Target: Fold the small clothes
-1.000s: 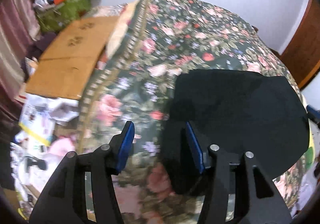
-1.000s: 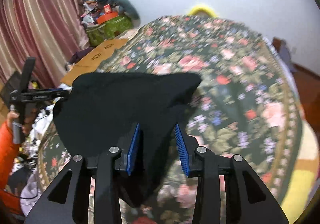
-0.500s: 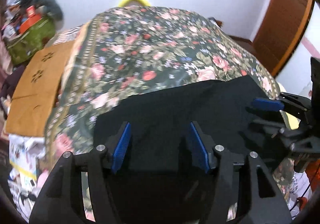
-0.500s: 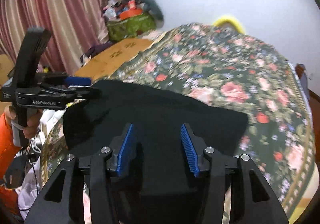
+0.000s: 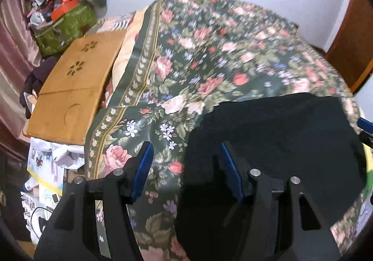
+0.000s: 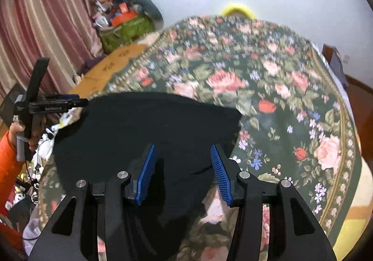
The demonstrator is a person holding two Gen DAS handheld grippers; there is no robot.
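We note left tongs (image 5: 186, 167) swung off black garment (image 5: 279, 140) toward its left edge; both tongs, right tongs (image 6: 181, 172) included, gape empty; garment flat on floral bedspread (image 5: 209, 56); next fold pending.

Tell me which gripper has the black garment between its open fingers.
The right gripper: the black garment fills its gap. The left gripper straddles the garment's edge, mostly floral bedspread between its fingers.

The left claw (image 5: 186, 167) has swung off the black garment (image 5: 279, 144) (leftward, jaws apart).
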